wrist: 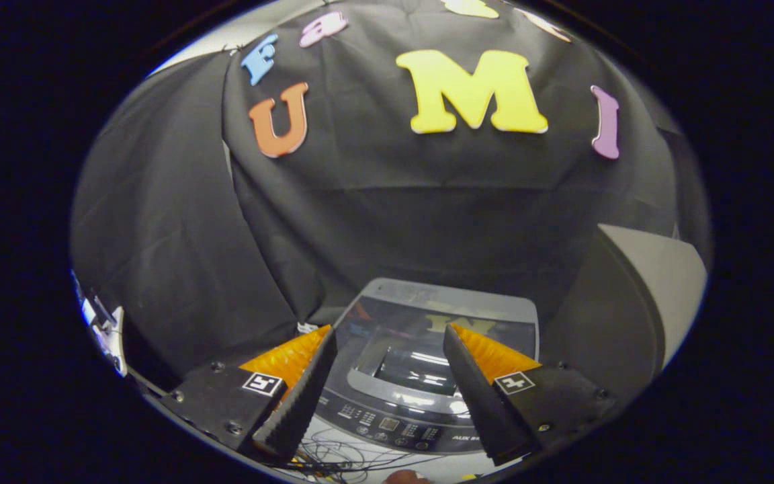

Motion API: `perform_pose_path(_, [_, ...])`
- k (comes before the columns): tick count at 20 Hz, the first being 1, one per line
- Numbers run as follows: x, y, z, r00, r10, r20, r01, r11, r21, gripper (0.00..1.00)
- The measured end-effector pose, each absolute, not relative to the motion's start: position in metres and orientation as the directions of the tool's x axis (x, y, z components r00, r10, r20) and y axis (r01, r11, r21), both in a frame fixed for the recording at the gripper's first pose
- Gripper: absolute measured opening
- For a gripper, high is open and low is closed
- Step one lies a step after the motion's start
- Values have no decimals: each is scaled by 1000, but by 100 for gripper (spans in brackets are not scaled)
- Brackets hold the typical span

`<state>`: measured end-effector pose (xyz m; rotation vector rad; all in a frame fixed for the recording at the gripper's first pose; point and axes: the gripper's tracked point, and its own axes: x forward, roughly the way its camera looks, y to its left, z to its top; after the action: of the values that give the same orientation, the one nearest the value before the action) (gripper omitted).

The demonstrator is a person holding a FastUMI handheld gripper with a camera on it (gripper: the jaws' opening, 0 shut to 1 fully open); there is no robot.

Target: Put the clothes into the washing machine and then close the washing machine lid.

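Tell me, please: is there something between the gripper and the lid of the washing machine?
Nothing visible is in the way. The gripper is open and holds nothing, and the washing machine sits just ahead of and below its fingers. The lid looks closed and shows through the open gap. Loose cables lie nearer, below the control panel.

One top-loading washing machine point(427, 376) stands beyond the fingers, with one lid point(444, 323), which lies shut and glossy over the tub, and one control panel point(397, 420) that runs along its near edge. One gripper point(390, 336) is in view with two fingers point(306, 383), spread apart with nothing between them, and each finger carries one small square marker point(263, 384), which makes two markers. One tangle of thin wires point(343, 460) lies just below the machine's near edge, the strands too fine to count, and one pale panel point(656, 282) stands off to the right of the machine.
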<state>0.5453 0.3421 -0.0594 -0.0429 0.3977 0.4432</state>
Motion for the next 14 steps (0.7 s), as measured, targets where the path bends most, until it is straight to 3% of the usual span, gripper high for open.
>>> perform_pose_path(6, [538, 335, -31, 900, 365, -240, -358, 931, 73, 99])
perform_pose_path(14, [519, 299, -2, 971, 192, -144, -179, 979, 99, 100])
